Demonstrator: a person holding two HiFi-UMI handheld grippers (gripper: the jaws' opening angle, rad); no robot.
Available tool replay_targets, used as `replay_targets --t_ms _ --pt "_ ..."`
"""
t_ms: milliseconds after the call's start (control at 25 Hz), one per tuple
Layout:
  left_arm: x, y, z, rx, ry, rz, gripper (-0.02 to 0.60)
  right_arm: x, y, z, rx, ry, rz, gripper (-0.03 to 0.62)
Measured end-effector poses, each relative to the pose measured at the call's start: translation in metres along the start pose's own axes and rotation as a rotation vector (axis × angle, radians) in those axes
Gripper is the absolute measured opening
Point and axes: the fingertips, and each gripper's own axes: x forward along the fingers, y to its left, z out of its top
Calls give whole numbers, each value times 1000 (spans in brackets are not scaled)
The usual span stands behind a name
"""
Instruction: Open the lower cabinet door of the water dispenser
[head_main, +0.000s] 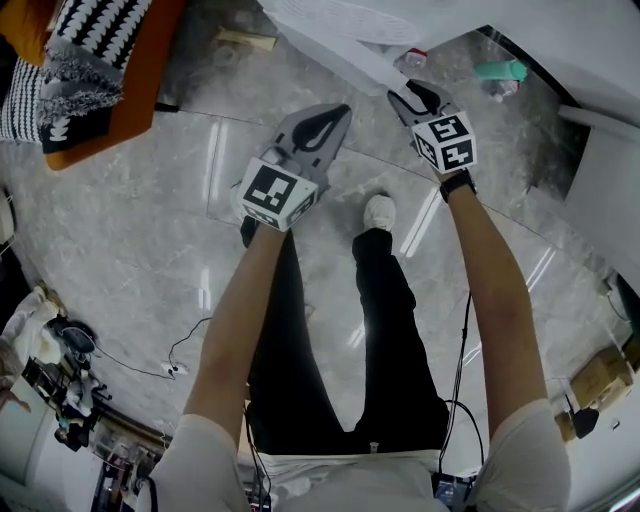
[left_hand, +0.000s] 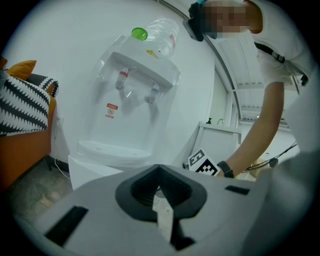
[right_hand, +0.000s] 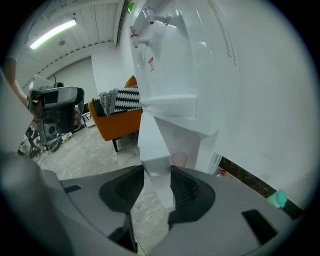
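I had the right gripper (right_hand: 157, 171) pinching the free edge of the flat white cabinet door (right_hand: 154, 145). In the right gripper view its dark ribbed pads (right_hand: 186, 187) sat against either face of the panel, with the edge running between them. From the head view the same gripper (head_main: 405, 93) met the door (head_main: 340, 45) at its near end.

The door stood ajar, out from the lower front of the tall white plastic water dispenser (left_hand: 132, 107), which rested on the grey marbled floor (head_main: 150, 250) against a white wall. Its long axis ran upright, top to bottom of the cabinet, and the held edge lay straight ahead of the jaws, so I judged there was no reach left to make. The coming move turned on the hinge. The edge would have to travel in an arc away from the dispenser's front, not straight back toward me. I could not make out the hinge line itself.

The left gripper (head_main: 338, 112) was pressed together on nothing, its pads (left_hand: 145, 187) meeting at the tip. It faced the dispenser from the left, apart from the door, so the right hand was the nearer one.
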Motion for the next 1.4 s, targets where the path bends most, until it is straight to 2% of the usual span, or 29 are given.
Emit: replay_targets --t_ms 360,840,1080,1240,1400 --pt "-18 -7 -2 -30 10 6 11 -2 29 -6 23 38 27 172" --pt "-54 15 -4 -72 10 71 11 6 93 -11 -13 83 104 155" --pt "-73 24 -7 -61 4 69 11 15 122 -10 -6 75 124 155" --pt "-88 37 -10 -80 9 101 11 24 144 -8 -33 87 150 117" --pt "-103 49 -11 -82 10 120 11 33 165 -4 -43 91 181 106"
